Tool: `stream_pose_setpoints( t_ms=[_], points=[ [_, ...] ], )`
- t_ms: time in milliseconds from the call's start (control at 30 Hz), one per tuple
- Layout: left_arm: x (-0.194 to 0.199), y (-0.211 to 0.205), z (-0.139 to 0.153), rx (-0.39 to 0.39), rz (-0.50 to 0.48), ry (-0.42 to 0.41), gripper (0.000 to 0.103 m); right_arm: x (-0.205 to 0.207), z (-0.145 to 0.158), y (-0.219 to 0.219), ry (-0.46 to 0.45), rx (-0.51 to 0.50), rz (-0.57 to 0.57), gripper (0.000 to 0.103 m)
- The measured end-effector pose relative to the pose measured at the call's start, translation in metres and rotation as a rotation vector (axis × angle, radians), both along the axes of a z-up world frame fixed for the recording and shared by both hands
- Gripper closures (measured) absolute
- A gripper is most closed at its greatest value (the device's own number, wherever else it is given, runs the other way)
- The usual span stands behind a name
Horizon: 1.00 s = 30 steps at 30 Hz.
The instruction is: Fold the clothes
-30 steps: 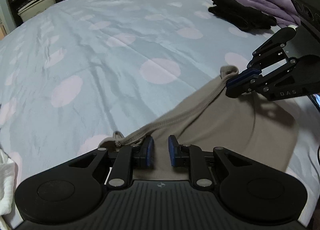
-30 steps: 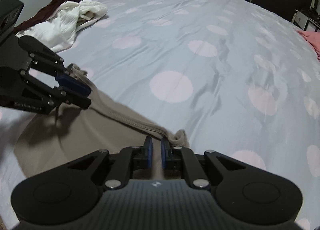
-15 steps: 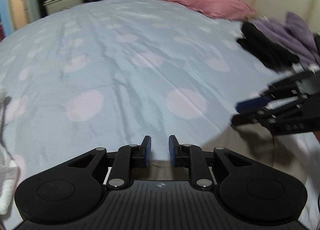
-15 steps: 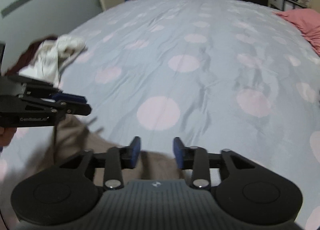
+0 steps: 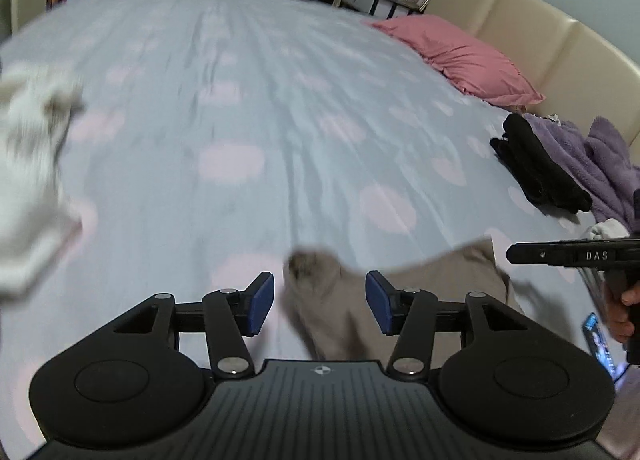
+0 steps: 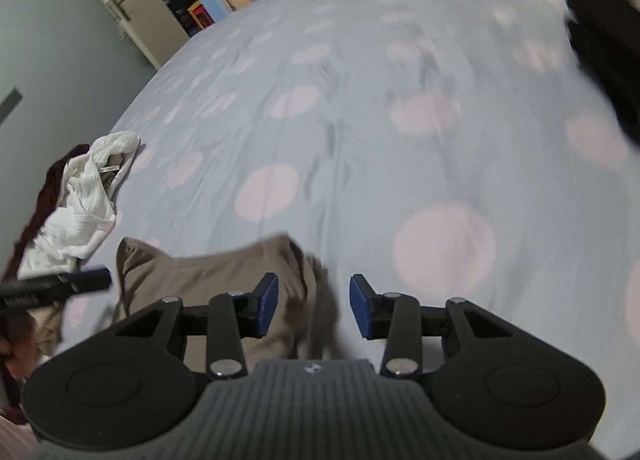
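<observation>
A tan garment point(image 5: 404, 292) lies folded on the blue bedsheet with pink dots; it also shows in the right wrist view point(image 6: 224, 276). My left gripper point(image 5: 320, 302) is open and empty, raised above the garment's near edge. My right gripper point(image 6: 314, 306) is open and empty, above the garment's right end. Each gripper shows edge-on in the other's view: the right one at the far right point(image 5: 568, 254), the left one at the far left point(image 6: 56, 286). Both views are motion-blurred.
A white garment point(image 6: 84, 204) over a dark red one point(image 6: 52, 184) lies at the left. A black garment point(image 5: 536, 164), purple blanket point(image 5: 600, 152) and pink pillow point(image 5: 460, 56) lie by the cream headboard point(image 5: 540, 32). A phone point(image 5: 600, 340) lies at the right edge.
Both grippers let go of the tan garment's waistband, opened wide and lifted away. The garment dropped onto the bed. Both cameras swung upward.
</observation>
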<state>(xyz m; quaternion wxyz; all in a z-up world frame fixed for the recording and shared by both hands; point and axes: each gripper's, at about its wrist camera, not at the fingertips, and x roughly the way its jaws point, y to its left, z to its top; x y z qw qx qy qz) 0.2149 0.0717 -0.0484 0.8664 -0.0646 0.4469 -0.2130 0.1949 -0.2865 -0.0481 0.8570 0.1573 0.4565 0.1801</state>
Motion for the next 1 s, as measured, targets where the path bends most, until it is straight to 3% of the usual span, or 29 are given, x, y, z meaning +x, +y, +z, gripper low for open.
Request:
stream_pose_setpoints(
  t_ms=[300,667,733,833,867,1000],
  points=[
    [-0.017,0.005,-0.03,-0.073,-0.024,0.113,0.054,-0.014,-0.018,-0.001,0.064,0.092,0.031,0.06],
    [-0.002,-0.001,-0.052,-0.122,-0.056,0.121,0.056,-0.003,-0.045,0.011,0.141,0.161,0.042,0.063],
    [-0.001,-0.003,-0.053,-0.124,-0.059,0.123,0.058,-0.003,-0.043,0.015,0.138,0.146,0.051,0.065],
    [-0.001,-0.005,-0.053,-0.13,-0.067,0.112,0.068,-0.003,-0.039,0.02,0.122,0.121,0.067,0.075],
    [-0.001,-0.006,-0.052,-0.13,-0.071,0.106,0.075,-0.003,-0.037,0.021,0.116,0.113,0.073,0.077],
    [-0.006,-0.014,-0.046,-0.103,-0.095,0.076,0.087,-0.007,-0.025,0.022,0.079,0.117,0.095,0.081]
  ],
)
